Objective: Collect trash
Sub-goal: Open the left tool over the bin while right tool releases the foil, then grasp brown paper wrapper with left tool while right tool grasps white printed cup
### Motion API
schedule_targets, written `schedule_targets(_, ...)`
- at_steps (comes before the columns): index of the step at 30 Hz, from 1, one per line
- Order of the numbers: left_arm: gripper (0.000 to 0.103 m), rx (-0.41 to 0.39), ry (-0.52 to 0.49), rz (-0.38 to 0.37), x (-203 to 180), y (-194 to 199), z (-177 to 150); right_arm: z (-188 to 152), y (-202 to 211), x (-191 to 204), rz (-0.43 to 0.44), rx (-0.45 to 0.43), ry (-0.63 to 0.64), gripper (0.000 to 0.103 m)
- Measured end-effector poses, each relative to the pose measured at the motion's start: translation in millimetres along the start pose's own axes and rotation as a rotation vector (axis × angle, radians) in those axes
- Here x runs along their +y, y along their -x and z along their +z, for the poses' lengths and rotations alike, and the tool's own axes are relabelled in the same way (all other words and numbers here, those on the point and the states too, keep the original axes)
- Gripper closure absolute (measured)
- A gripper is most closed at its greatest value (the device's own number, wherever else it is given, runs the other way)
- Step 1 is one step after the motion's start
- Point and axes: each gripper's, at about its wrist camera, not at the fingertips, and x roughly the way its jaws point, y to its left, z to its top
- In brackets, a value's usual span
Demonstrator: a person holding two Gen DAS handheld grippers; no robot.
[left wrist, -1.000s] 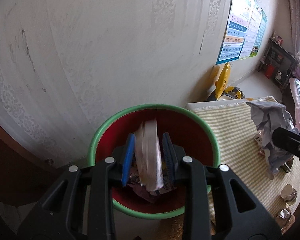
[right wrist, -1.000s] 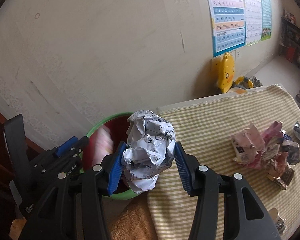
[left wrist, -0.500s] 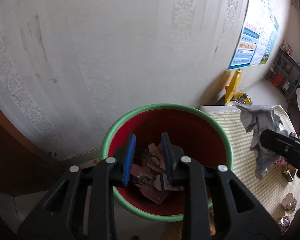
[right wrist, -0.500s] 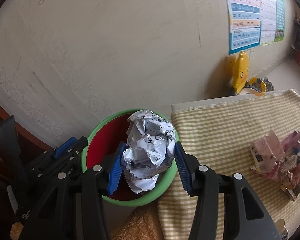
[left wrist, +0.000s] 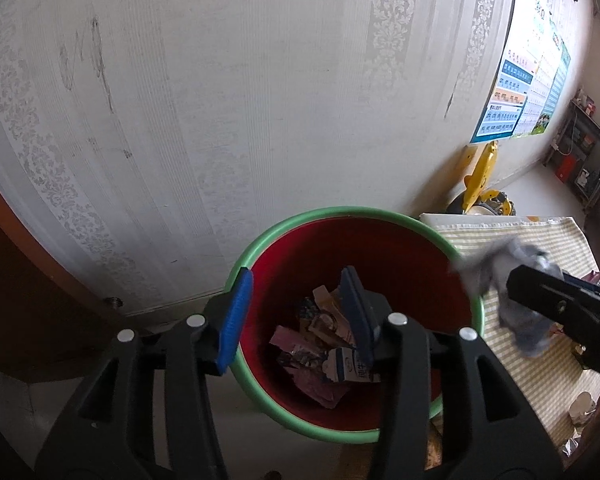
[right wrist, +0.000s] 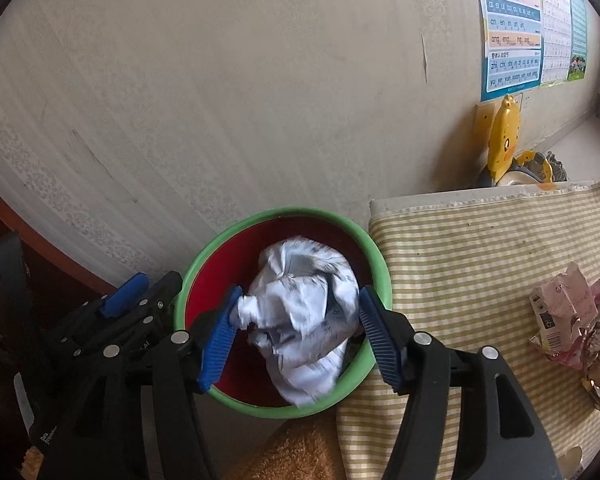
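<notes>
A red bin with a green rim (left wrist: pixel 340 212) stands on the floor by the wall, with wrappers (left wrist: pixel 320 344) lying in its bottom. My left gripper (left wrist: pixel 296 272) hovers over the bin; its jaws are opening and nothing is between them. My right gripper (right wrist: pixel 300 292) is also above the bin (right wrist: pixel 284 212), its jaws opening. A crumpled white paper ball (right wrist: pixel 304 316) sits blurred between the blue pads and sags below them, slipping loose. In the left wrist view the ball (left wrist: pixel 500 272) shows at the bin's right edge.
A table with a yellow striped cloth (right wrist: pixel 480 260) adjoins the bin on the right. More wrappers (right wrist: pixel 568 320) lie on it. A yellow duck toy (right wrist: pixel 504 140) stands against the wall behind. A brown towel (right wrist: pixel 300 452) lies below the bin.
The left gripper dropped a pale wrapper into the bin and its jaws widened. The right gripper carried the paper ball over the bin, its jaws spread, and the ball sank.
</notes>
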Motion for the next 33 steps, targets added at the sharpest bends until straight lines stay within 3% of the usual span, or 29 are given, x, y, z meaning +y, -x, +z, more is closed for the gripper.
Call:
schedule_targets(17, 0.053, -0.026, -0.028, 0.002, -10.1, 12.3, 3.4, -7.4, 23.2, -14.1, -0.024, -0.034, -0.027, 0.044)
schedule_targets(25, 0.053, -0.036, -0.047, -0.002, -16.9, 19.4, 3.7, -22.6, 49.8, -37.1, -0.073, -0.045, -0.057, 0.044)
schedule_targets(33, 0.053, -0.027, -0.121, -0.048, -46.8, 28.8, -1.8, -53.2, 87.9, -78.0, -0.162, -0.059, -0.108, 0.041)
